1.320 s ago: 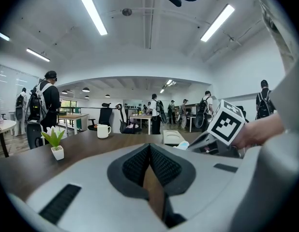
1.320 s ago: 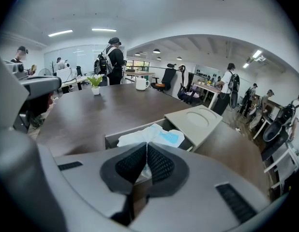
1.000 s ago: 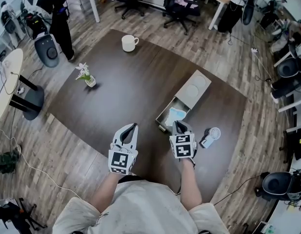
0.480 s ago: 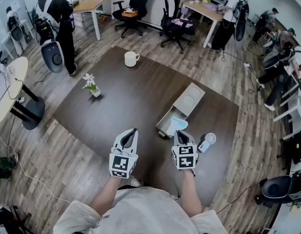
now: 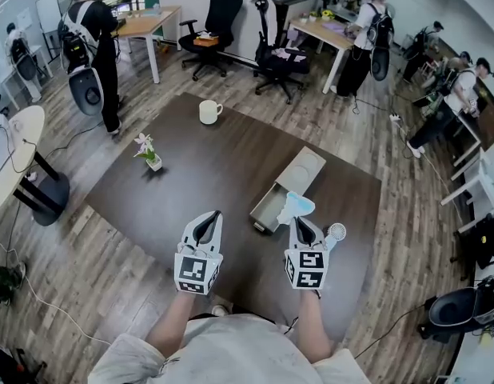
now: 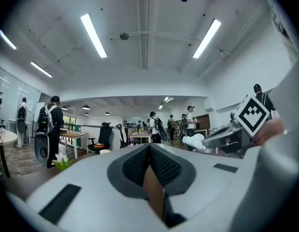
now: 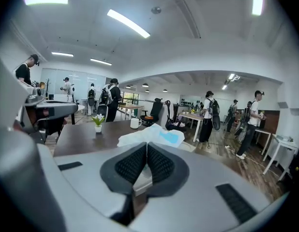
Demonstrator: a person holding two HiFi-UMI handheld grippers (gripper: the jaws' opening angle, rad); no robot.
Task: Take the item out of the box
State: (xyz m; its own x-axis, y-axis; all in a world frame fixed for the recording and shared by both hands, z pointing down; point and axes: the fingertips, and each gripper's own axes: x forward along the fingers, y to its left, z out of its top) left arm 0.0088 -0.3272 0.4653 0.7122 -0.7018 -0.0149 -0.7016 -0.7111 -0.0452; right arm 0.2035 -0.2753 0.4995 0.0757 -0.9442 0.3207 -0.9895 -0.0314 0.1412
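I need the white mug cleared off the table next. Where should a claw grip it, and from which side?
Probably the white mug by its rim: it stands upright with its mouth open upward, so come from above with one claw finger inside the wall. Its handle sticks out to the head view's right, so pinch the opposite wall.

No legible words, brands, numbers or signs anywhere, only letterless black-and-white square marker patterns on the cubes of the left gripper (image 5: 217, 214) and the right gripper (image 5: 297, 219).
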